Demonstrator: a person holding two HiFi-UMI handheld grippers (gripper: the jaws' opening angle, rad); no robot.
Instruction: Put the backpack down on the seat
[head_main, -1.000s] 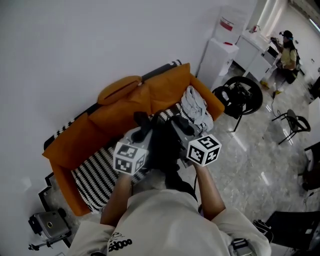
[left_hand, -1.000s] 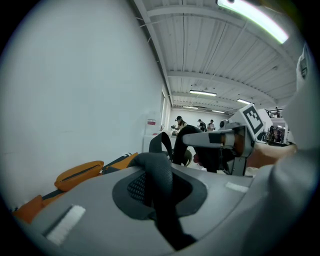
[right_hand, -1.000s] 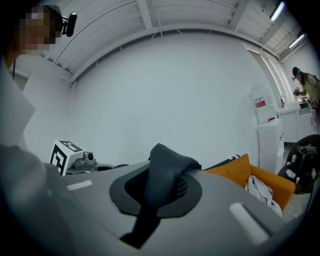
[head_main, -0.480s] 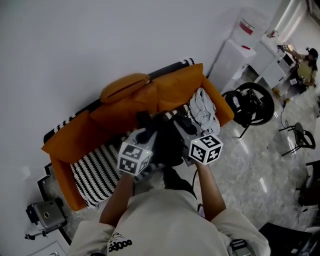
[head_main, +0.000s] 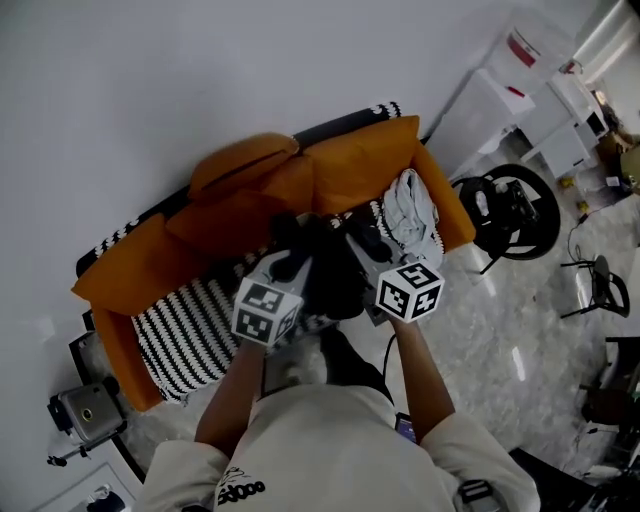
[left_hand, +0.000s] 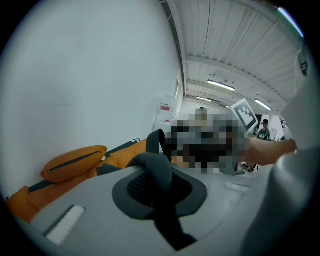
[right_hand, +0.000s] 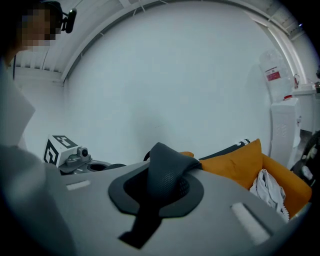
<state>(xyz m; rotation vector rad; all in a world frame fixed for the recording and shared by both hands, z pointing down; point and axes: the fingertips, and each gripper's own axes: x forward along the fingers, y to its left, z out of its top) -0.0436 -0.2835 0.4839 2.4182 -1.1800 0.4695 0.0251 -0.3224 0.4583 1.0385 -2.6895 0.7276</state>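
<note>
Head view: black backpack (head_main: 335, 278) hangs between the two grippers, directly in front of the person's chest and over the front middle part of the orange sofa (head_main: 350, 180). Contact between the bag's underside and the striped seat cushion (head_main: 185, 325) cannot be determined from this angle.

Left gripper (head_main: 288, 262): in the left gripper view a dark backpack strap (left_hand: 156, 170) runs up through the slot between its jaws, which are closed on it with no gap visible.

Right gripper (head_main: 366, 248): in the right gripper view a second, mesh-textured strap (right_hand: 167, 172) sits in the same way between its jaws, which are clamped tight on it. Both marker cubes face the head camera, one at either side of the bag.

Surroundings: a loose orange cushion (head_main: 245, 160) lies along the top of the sofa back at the left. A pale grey garment (head_main: 410, 208) is bunched on the seat at the sofa's right end, just beside the backpack. The sofa stands against a plain white wall (head_main: 200, 70). A white cabinet (head_main: 490, 95) stands beyond the sofa's right arm.
</note>
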